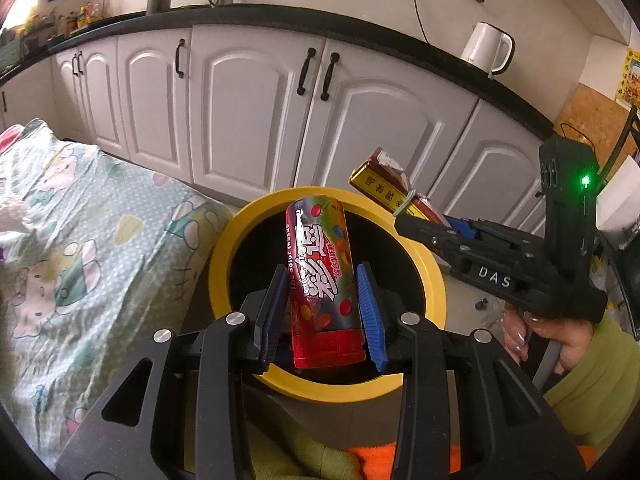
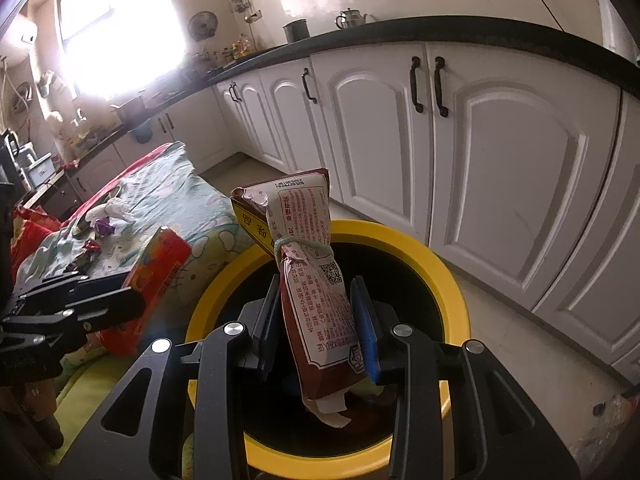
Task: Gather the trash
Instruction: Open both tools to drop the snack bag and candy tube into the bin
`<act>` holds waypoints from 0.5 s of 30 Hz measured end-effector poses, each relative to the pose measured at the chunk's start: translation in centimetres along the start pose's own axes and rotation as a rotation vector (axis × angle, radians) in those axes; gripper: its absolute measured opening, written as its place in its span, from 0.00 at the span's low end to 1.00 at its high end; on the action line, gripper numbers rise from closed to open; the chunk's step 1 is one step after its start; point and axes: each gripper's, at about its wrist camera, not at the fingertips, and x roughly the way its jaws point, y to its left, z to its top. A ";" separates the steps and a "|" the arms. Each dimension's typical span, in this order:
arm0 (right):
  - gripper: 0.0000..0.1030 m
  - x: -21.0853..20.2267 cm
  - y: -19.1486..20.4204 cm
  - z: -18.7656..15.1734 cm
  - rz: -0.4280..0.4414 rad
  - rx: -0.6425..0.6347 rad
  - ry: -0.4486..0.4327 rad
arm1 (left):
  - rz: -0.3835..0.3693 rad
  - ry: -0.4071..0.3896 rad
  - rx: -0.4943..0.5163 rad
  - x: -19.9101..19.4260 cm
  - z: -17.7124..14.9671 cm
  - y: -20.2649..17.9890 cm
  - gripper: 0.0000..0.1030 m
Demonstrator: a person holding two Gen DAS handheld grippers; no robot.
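Directly beneath both tools gapes the yellow-rimmed bin [image 1: 224, 280]. Left tool [image 1: 323, 312] is clamped on a candy tube [image 1: 320, 276]; right tool [image 2: 318, 320] is clamped on a tied snack packet [image 2: 308, 264]. Drop-off appears underway; next, the jaws should part above the opening.

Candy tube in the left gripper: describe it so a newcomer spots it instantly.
Find the round yellow-rimmed black bin before the white cabinets. Over its opening, the left gripper clamps a red cylindrical candy tube, its cap toward the camera. Unlike the maroon tied packet in the right gripper, it's rigid.
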 end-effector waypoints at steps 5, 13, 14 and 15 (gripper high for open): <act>0.32 0.2 -0.7 0.0 -0.006 0.020 0.004 | 0.000 0.010 0.005 0.7 0.2 -0.3 0.27; 0.50 0.7 -2.0 -0.1 -0.015 0.081 0.022 | 0.004 0.005 -0.040 0.4 0.4 0.7 0.53; 0.51 0.6 -2.2 -0.1 -0.018 0.091 0.019 | 0.007 0.004 -0.047 0.3 0.4 0.8 0.56; 0.51 0.5 -2.4 -0.1 -0.018 0.100 0.018 | 0.012 0.002 -0.053 0.2 0.4 1.0 0.64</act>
